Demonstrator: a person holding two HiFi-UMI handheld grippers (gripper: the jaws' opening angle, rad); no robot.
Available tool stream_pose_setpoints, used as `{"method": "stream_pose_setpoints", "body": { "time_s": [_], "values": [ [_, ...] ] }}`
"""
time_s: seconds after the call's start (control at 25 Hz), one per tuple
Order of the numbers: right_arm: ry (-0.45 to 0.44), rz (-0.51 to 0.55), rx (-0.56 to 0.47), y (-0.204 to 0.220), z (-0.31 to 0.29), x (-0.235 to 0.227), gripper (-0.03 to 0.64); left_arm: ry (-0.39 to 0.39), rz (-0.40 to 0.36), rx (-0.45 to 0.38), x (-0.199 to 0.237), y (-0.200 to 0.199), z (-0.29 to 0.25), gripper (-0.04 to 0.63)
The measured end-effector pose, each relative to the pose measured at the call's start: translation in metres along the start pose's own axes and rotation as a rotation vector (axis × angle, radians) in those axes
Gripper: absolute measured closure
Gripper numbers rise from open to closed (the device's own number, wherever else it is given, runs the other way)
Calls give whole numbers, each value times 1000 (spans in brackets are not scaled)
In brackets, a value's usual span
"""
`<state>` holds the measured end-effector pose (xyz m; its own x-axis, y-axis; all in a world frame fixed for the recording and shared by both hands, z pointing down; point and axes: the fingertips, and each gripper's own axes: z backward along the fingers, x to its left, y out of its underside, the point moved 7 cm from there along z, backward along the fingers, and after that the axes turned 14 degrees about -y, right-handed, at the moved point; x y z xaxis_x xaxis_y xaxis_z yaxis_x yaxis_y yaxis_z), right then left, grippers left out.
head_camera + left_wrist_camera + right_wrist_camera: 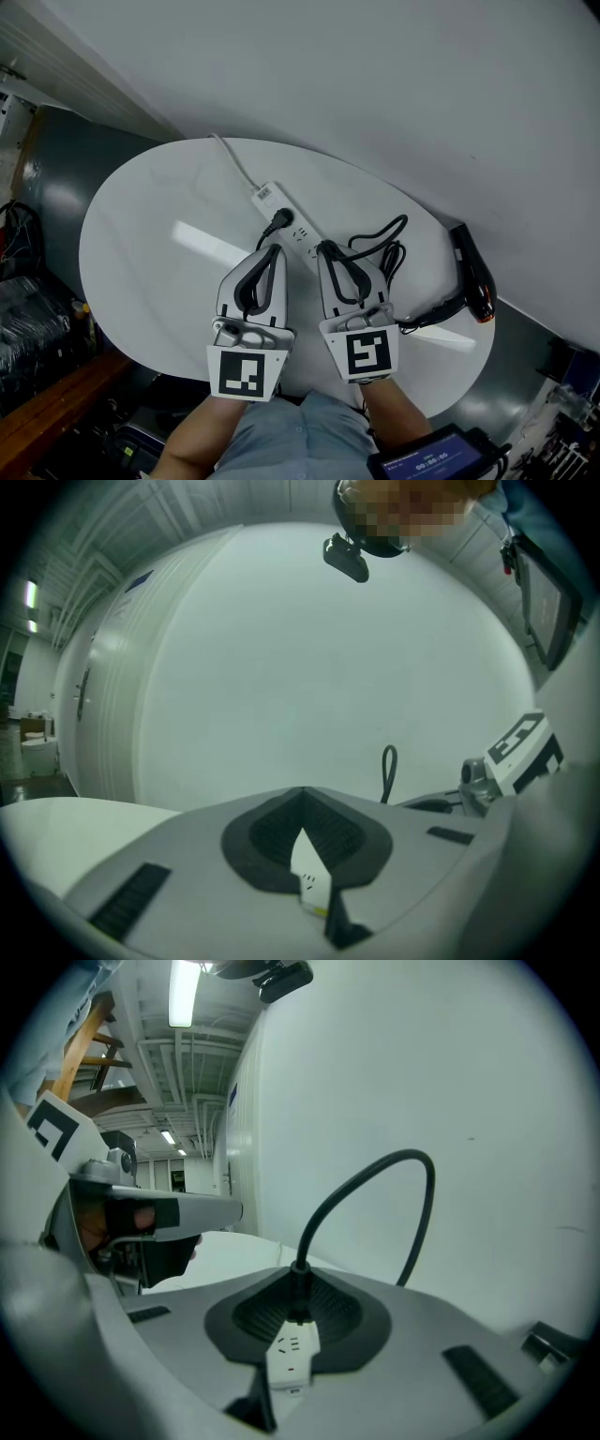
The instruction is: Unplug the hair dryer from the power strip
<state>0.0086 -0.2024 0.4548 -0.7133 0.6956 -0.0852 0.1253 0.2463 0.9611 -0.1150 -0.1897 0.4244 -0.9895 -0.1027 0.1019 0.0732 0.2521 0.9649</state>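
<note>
A white power strip point(298, 230) lies on the round white table point(141, 244). My right gripper point(325, 247) is shut on the hair dryer's black plug point(298, 1305), which sits right over a socket of the power strip point(292, 1349); I cannot see its pins. The plug's black cord point(375, 1176) arches up and away, then coils point(384, 248) toward the black hair dryer point(473, 272) at the table's right edge. My left gripper point(274, 249) has its jaws shut, tips over the near part of the power strip point(309, 869).
A second black plug point(278, 218) sits in the strip farther back. The strip's white cable point(234, 159) runs to the table's far edge. A white wall stands just behind the table. A screen device point(436, 457) hangs at the person's front.
</note>
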Motion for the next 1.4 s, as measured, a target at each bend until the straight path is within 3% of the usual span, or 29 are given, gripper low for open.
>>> {"method": "stream_pose_setpoints", "body": {
  "time_s": [0.24,0.52,0.64,0.92,1.04,1.2,1.4],
  "values": [
    [-20,46,82,6,31,9,569,25,-16,-45,-15,-13,19,597],
    [-11,-131,269,53,70,27,556,68,-36,-90,-43,-21,49,597],
    [0,-155,297,63,85,30,477,80,-41,-101,-56,-21,63,597],
    [15,-118,199,36,115,26,461,62,-59,-171,-73,-35,90,597],
    [23,-87,127,6,128,25,462,55,-67,-221,-77,-51,101,597],
    [36,-19,21,-42,142,19,462,45,-149,-315,-74,-72,114,597],
    [46,59,-77,-86,147,13,463,13,-155,-370,-69,-91,121,597]
  ]
}}
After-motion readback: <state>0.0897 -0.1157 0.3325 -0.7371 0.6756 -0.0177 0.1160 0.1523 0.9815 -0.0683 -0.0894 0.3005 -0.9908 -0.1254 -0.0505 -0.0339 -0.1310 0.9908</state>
